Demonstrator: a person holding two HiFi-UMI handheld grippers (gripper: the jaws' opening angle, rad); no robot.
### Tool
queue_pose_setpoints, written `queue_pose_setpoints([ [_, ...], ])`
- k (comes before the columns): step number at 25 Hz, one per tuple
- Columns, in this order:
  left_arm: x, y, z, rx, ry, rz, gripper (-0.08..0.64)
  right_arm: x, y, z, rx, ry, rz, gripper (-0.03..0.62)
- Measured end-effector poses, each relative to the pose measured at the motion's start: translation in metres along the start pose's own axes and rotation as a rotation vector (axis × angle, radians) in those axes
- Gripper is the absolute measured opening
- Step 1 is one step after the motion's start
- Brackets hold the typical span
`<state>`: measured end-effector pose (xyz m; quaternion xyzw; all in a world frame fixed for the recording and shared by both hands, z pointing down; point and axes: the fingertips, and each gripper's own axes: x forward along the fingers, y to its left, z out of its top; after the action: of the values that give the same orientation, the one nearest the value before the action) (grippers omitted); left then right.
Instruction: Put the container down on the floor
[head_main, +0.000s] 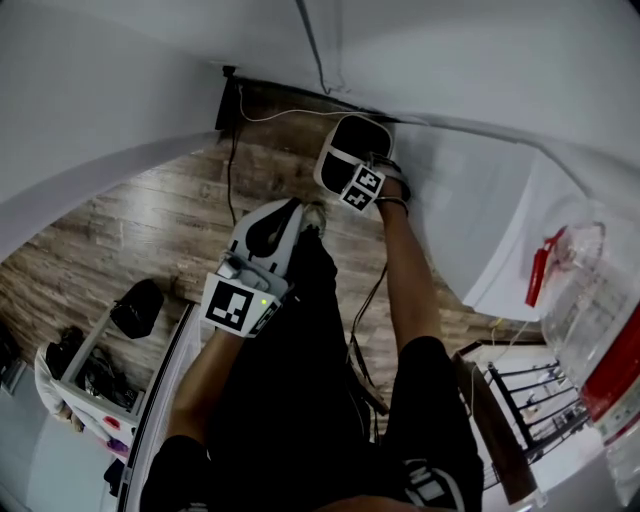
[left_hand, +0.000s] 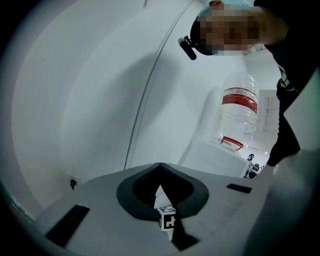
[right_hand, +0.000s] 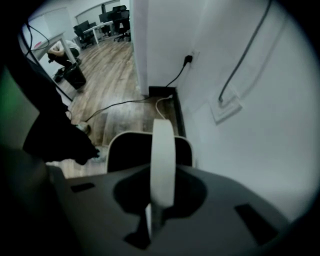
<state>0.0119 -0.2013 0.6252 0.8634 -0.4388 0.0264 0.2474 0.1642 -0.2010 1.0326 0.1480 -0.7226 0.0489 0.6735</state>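
Note:
The container (right_hand: 149, 149) is a white-rimmed bin with a black inside. It hangs just beyond my right gripper (right_hand: 162, 176), above the wooden floor (right_hand: 107, 65) beside the white wall. Its white strap handle (right_hand: 163, 160) runs up between the jaws, and the right gripper is shut on it. In the head view the right gripper (head_main: 356, 168) is held out ahead with the container (head_main: 347, 146) under it. My left gripper (head_main: 262, 243) sits nearer my body; in its own view the left gripper (left_hand: 160, 176) points up at the wall, shut and holding nothing.
A black cable (right_hand: 125, 104) lies across the floor to a wall socket (right_hand: 189, 59). A big clear water bottle (left_hand: 239, 112) with a red label stands on a white surface to the right. My shoe (head_main: 314, 215) is near the container. A dark bin (right_hand: 76, 76) stands farther off.

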Motion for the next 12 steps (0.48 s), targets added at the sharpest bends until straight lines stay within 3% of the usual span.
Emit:
queue_pose_setpoints([
  [12,0.008,0.002,-0.009,-0.001,-0.001,0.005,0.031,0.020,-0.013,-0.002,-0.002,0.005,-0.044,0.041],
])
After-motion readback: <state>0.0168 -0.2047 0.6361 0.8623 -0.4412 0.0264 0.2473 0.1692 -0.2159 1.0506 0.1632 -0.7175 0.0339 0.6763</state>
